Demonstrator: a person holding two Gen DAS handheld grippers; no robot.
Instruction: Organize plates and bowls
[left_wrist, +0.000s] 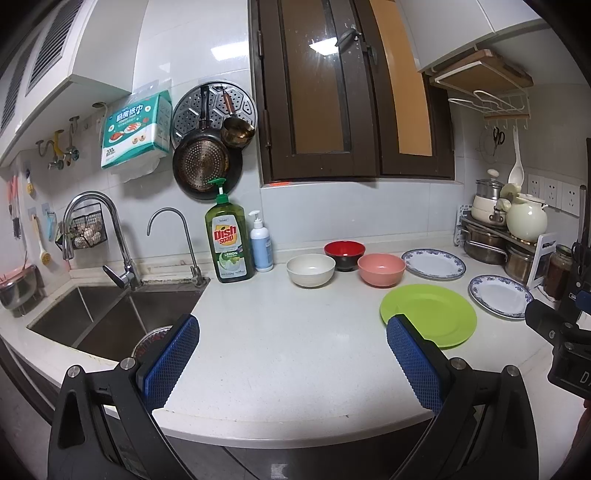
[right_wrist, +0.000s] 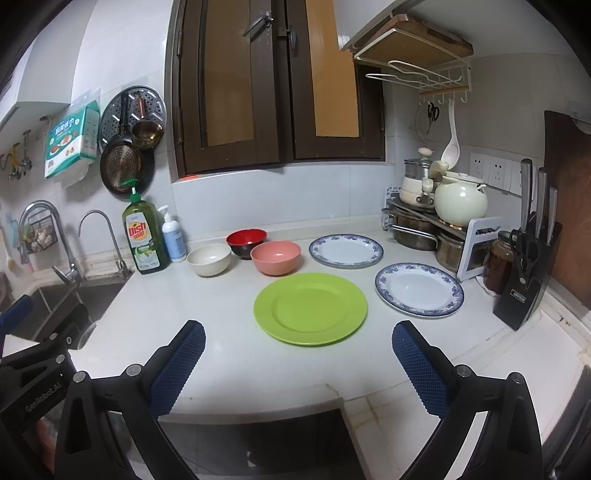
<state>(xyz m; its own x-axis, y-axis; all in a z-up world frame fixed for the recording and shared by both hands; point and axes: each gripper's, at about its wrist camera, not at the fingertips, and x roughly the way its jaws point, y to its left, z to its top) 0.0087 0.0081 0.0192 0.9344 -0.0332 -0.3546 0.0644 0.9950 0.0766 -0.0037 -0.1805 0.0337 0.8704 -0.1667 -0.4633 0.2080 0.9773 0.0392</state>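
I hold both grippers above the desk (right_wrist: 229, 354) edge, fingers spread wide, nothing held: left gripper (left_wrist: 291, 365), right gripper (right_wrist: 299, 365). Three plates lie apart at right: green plate (right_wrist: 310, 308) nearest, two blue-rimmed plates (right_wrist: 419, 290) (right_wrist: 345, 250) behind it. Three bowls stand close together behind: white bowl (right_wrist: 209, 259), red bowl (right_wrist: 246, 238), pink bowl (right_wrist: 275, 256). The green plate looks like light plastic, stiff and slick; I would pinch its rim. The blue-rimmed plates are probably ceramic, heavier and breakable. For bowls, grip the wall at the rim.
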